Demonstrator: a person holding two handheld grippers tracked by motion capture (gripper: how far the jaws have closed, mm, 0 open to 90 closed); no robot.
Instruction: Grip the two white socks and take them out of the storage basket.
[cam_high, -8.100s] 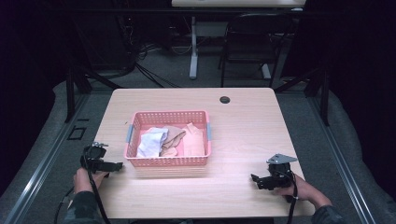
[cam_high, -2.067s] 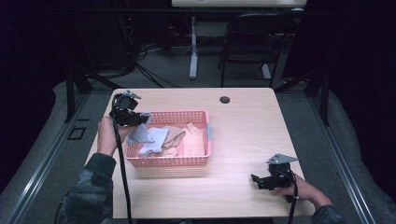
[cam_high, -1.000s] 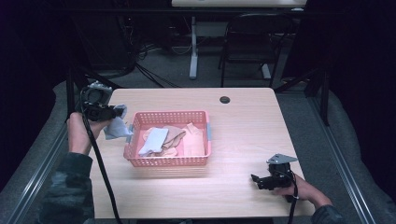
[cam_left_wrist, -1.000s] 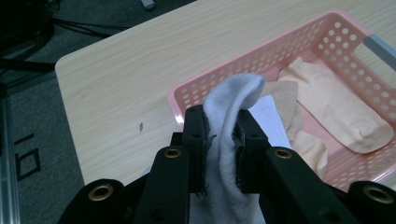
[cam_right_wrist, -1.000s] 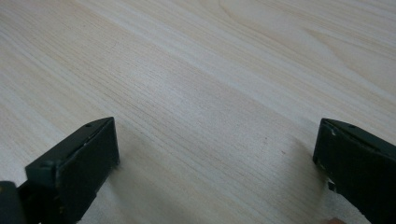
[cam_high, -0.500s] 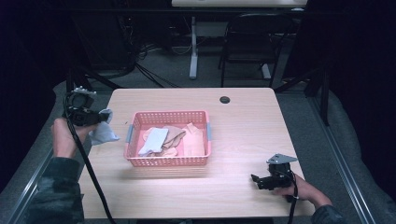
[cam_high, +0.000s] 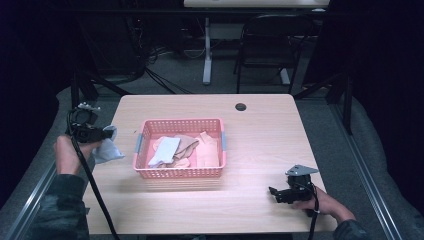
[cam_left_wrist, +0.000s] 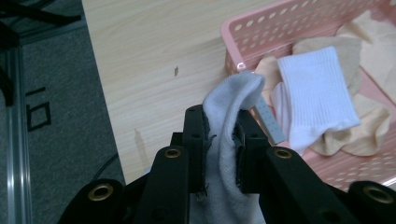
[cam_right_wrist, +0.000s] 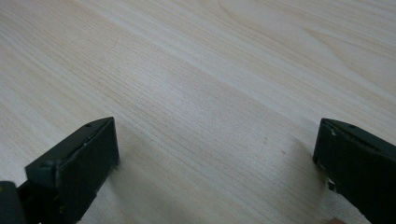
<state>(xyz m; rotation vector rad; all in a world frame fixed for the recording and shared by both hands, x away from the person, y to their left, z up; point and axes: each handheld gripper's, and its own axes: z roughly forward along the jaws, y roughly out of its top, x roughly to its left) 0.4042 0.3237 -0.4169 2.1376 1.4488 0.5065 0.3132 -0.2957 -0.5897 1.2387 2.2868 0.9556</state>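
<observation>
Left hand-held gripper (cam_high: 107, 134) held low at mid-left of frame, off the bench (cam_high: 260, 120) edge, jaws clamped on a soft ribbed white sock (cam_left_wrist: 229, 140) that droops. Pink perforated plastic basket (cam_high: 180, 172) at centre holds more socks. Sock was inside the basket two seconds ago. Right hand-held gripper (cam_right_wrist: 215, 154) rests lower right, jaws wide, empty.

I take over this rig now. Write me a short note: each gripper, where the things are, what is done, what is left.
Left gripper: shut on a pale grey sock, held over the table's left edge, outside the pink basket.
Right gripper: open, empty, resting low over the table near its front right corner.
Basket: mid-table, holding a white sock and beige cloth pieces.
Done: one sock lifted out.
Left: probably set this sock down, then take out the rest.
</observation>
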